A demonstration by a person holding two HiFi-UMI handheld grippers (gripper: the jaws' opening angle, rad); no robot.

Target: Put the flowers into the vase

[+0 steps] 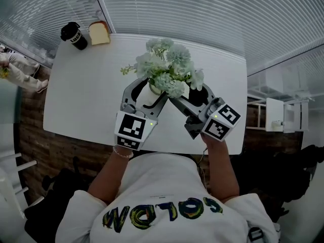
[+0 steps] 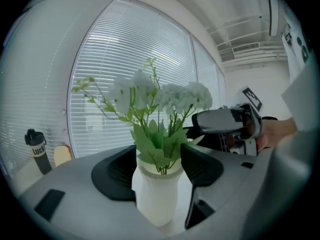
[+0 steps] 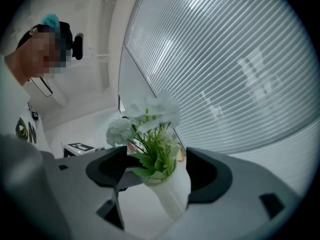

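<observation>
A white vase (image 1: 153, 88) stands mid-table with pale blue-white flowers (image 1: 168, 67) and green leaves in it. My left gripper (image 1: 151, 89) comes in from the near left. In the left gripper view its dark pads (image 2: 197, 166) press both sides of the vase (image 2: 156, 191) below the flowers (image 2: 160, 96). My right gripper (image 1: 190, 92) comes in from the near right. Its jaws stand wide on either side of the tilted-looking vase (image 3: 172, 191) and the flowers (image 3: 147, 119), with a gap at the left pad (image 3: 107, 169).
On the white table (image 1: 81, 95), a black cup (image 1: 74, 35) and a slice of bread (image 1: 99, 33) sit at the far left corner. Window blinds run behind the table. A white stand (image 1: 276, 114) is off the table's right edge.
</observation>
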